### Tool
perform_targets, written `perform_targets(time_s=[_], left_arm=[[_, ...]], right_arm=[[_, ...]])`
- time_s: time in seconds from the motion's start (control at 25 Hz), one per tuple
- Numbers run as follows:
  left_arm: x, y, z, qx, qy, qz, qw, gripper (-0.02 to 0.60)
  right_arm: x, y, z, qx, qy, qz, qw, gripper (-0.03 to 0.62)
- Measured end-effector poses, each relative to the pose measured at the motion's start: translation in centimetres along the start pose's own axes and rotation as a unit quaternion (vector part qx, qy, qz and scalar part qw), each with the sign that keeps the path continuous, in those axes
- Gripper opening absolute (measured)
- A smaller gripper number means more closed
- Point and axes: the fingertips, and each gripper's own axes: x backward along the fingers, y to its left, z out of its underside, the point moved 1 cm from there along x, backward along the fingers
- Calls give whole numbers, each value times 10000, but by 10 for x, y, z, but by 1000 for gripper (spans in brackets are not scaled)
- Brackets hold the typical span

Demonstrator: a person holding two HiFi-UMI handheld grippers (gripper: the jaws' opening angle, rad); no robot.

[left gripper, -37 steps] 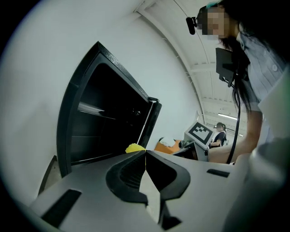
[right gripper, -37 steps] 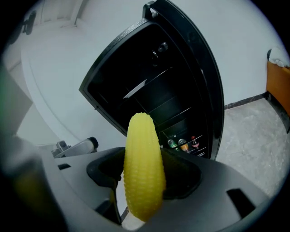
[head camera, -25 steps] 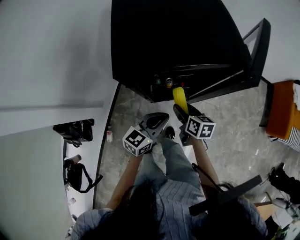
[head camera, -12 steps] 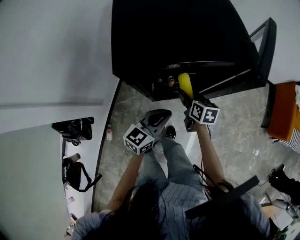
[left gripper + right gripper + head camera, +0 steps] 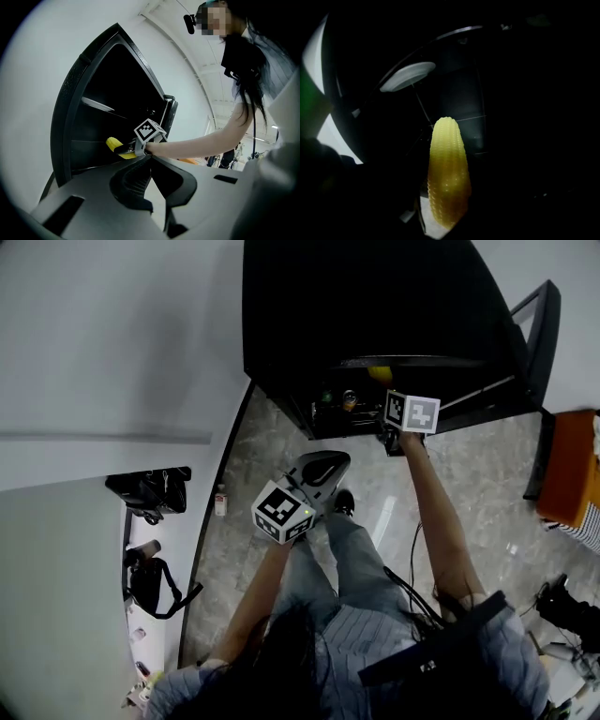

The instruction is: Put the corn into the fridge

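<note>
The yellow corn (image 5: pixel 447 173) is held in my right gripper (image 5: pixel 389 395), which is shut on its lower end. It points into the dark inside of the open black fridge (image 5: pixel 375 296). From the head view only the corn's tip (image 5: pixel 380 373) shows, under the fridge's top edge. The left gripper view shows the corn (image 5: pixel 115 145) reaching past the fridge's front frame. My left gripper (image 5: pixel 326 465) hangs lower, in front of the fridge, shut with nothing in it. The right gripper's own jaws are lost in the dark.
The fridge door (image 5: pixel 530 334) stands swung open at the right. Small bottles (image 5: pixel 349 399) sit low in the fridge opening. An orange piece of furniture (image 5: pixel 567 470) is at the far right, and dark bags (image 5: pixel 150 493) lie by the wall at the left.
My right gripper has reached forward with the corn, from in front of the fridge to inside its opening. The left gripper has hardly moved.
</note>
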Motion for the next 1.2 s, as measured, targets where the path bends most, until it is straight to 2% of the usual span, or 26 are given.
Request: perform_targets(time_s=[0.24,0.4,0.56,0.72,1.04,1.2], left_arm=[[2,7,6,-34,47,-22,10000,8],[6,12,8,1,51,-109,9999,8],[10,13,11,37,108,-132,9998,8],[11,16,13,46,134,-154,9998,8],[7,16,16,100,158,-124,9997,8],[6,16,20,137,199,-121,9996,8]], right_arm=[[-38,-19,-9,82,166,304,9994,253],[-52,-27,-11,365,335,556,9972,253],[-59,-21,-11,590,442,488,9961,253],[-67,-7,-10,590,470,248,9968,253],[-77,-17,-14,718,439,423,9955,253],[-80,-12,-18,784,369,309,9958,253]])
